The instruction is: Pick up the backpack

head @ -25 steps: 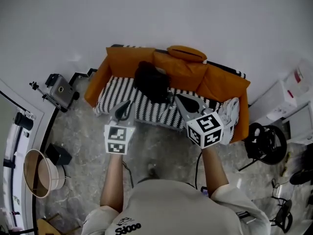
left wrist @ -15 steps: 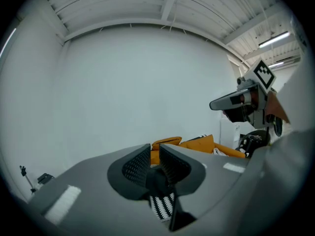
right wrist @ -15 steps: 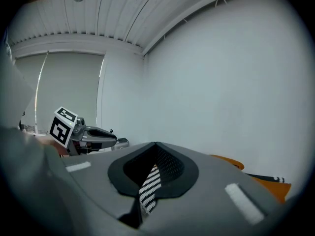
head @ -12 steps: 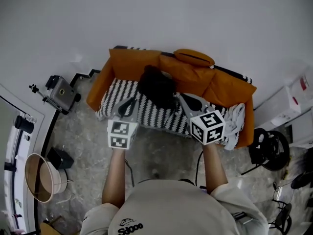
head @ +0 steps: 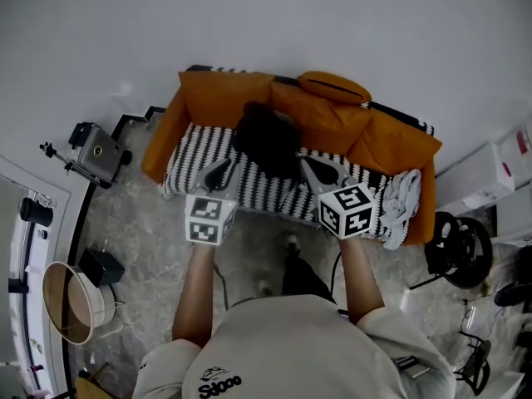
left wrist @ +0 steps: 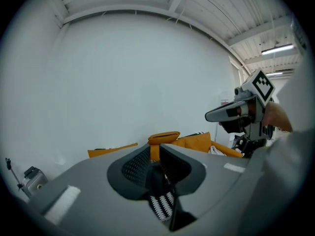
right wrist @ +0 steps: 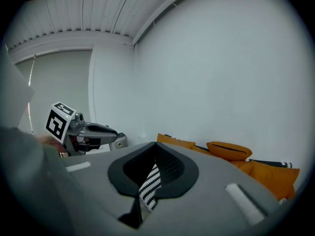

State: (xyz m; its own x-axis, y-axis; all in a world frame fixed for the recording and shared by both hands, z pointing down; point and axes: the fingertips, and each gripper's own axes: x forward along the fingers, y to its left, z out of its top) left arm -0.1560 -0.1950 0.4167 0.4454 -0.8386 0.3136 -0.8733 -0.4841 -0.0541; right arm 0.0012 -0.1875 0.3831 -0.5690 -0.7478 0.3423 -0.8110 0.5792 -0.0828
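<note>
The black backpack was seen standing on the striped seat of a sofa, leaned against the orange back cushions. It was placed just ahead of both grippers, between their lines: ahead and to the right of the left gripper, ahead and to the left of the right gripper. Neither gripper was in contact with it.

The left gripper's jaws were held partly spread, with nothing pinched; only the dark pack and the seat stripes were seen through the gap. The right gripper's jaws were pressed together and empty, a sliver of striped seat being visible below their tips. Both grippers were pointed slightly downward over the seat's front edge, side by side but well apart.

Beyond the right gripper, a small orange pillow was laid on top of the sofa back. To its right, a white cloth was bundled at the sofa's end. Well to the left of the left gripper, a grey device on a stand was set on the marbled floor.
</note>
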